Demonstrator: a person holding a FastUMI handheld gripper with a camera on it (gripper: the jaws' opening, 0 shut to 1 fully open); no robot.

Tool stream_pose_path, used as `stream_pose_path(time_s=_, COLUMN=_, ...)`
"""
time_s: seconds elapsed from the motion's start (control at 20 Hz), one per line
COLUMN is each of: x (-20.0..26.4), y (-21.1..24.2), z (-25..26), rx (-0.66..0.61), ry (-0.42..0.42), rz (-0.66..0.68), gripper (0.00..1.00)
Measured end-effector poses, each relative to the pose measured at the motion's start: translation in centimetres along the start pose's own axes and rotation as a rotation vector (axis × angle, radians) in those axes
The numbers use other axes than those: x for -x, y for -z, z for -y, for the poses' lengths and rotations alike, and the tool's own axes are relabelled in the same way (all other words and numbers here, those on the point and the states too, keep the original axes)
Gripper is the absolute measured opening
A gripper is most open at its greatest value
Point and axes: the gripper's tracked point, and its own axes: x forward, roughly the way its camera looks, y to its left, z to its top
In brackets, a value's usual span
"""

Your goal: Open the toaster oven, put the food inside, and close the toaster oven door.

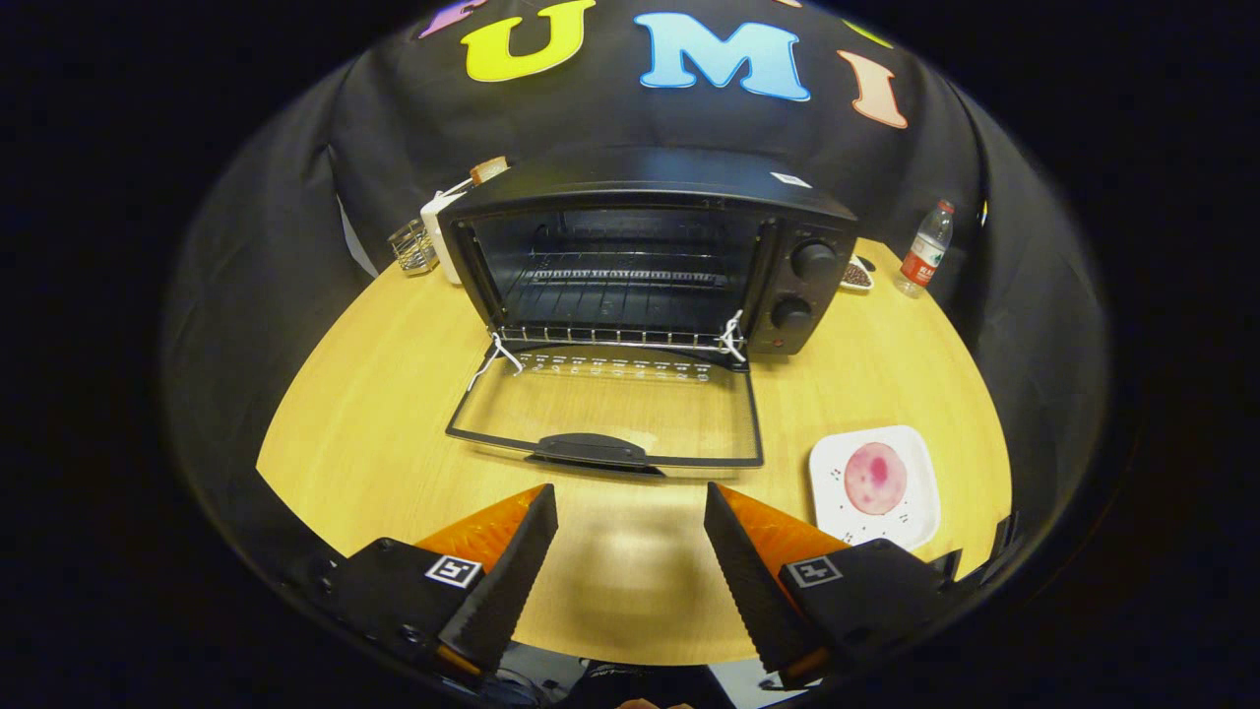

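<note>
Table roomy; toaster oven door down; gripper open, seemingly empty.

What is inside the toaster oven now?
Inside the toaster oven a bare wire rack shows, no food on it. The back is too dark to judge. The hand-held gripper is open, short of the lowered door.

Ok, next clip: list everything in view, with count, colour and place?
Black toaster oven: one, door dropped open flat, mid-table.
White square plate: one, right of the door, beyond the right finger.
Round pink food slice: one, on the plate.
Clear plastic bottle with red label: one, right of the oven.
Wire basket: one, silver, left of the oven.
Light wooden table: one.
Hand-held gripper: one, open, empty, short of the door.
</note>
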Motion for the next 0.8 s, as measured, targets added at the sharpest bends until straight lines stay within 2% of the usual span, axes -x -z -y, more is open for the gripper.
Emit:
stream_pose_path(time_s=0.3, x=3.0, y=-0.1, z=5.3, rx=0.063, ry=0.024, rz=-0.032, gripper=0.97)
stream_pose_path(time_s=0.6, x=3.5, y=1.1, z=12.8, rx=-0.041, ry=0.058, rz=-0.097, gripper=0.99)
stream_pose_path(time_s=0.8, x=2.3, y=2.3, z=18.9, rx=-0.037, ry=0.09, rz=-0.138, gripper=0.99)
